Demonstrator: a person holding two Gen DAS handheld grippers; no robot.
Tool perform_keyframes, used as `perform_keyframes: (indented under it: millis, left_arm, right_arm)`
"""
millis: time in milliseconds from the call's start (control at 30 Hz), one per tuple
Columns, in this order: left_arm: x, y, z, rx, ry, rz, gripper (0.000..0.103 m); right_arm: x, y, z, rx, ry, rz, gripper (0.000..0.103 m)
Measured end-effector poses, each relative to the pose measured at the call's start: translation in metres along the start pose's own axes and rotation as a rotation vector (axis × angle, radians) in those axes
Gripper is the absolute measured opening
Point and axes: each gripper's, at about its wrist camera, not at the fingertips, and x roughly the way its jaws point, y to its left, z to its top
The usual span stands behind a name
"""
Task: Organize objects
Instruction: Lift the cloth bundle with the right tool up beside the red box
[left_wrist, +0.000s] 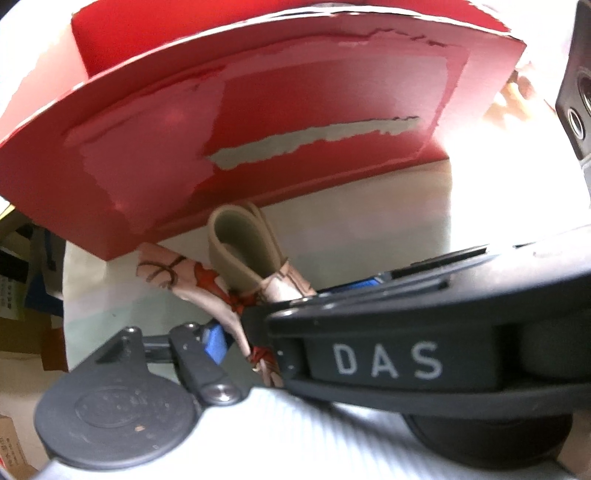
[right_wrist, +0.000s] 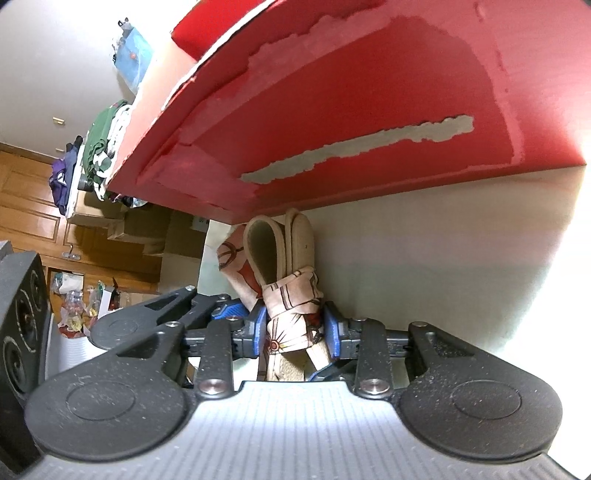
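My left claw (left_wrist: 236, 332) seems clamped on the scarf-wrapped belt (left_wrist: 236, 258), half hidden. My right claw (right_wrist: 295, 328) pinches the bundle too. The red box (right_wrist: 351, 110) at twelve o'clock awaits it; stowing remains.

Legible marking: "DAS" in pale capital letters on the black housing (left_wrist: 388, 360) crossing the left wrist view. Small printed labels on the cardboard boxes (left_wrist: 11, 295) at the left edge, too blurred to read. No legible text in the right wrist view; none on the red box (right_wrist: 369, 110).
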Motion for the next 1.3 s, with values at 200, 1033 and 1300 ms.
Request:
perform_keyframes:
  millis: [200,1033,1300]
  left_arm:
    - [-0.008,-0.008,-0.002,0.015,-0.001,-0.004,0.065]
    - [-0.018,-0.081,0.025,0.062,0.012,-0.014,0.061]
    - [0.01,-0.123,0.044,0.098,0.024,-0.045,0.061]
  right_arm:
    - [-0.008,-0.006,-0.002,0.007,-0.012,0.005,0.035]
    - [-0.045,-0.026,-0.007,0.015,-0.019,-0.011,0.035]
    - [-0.066,-0.039,-0.01,0.029,-0.037,-0.02,0.035]
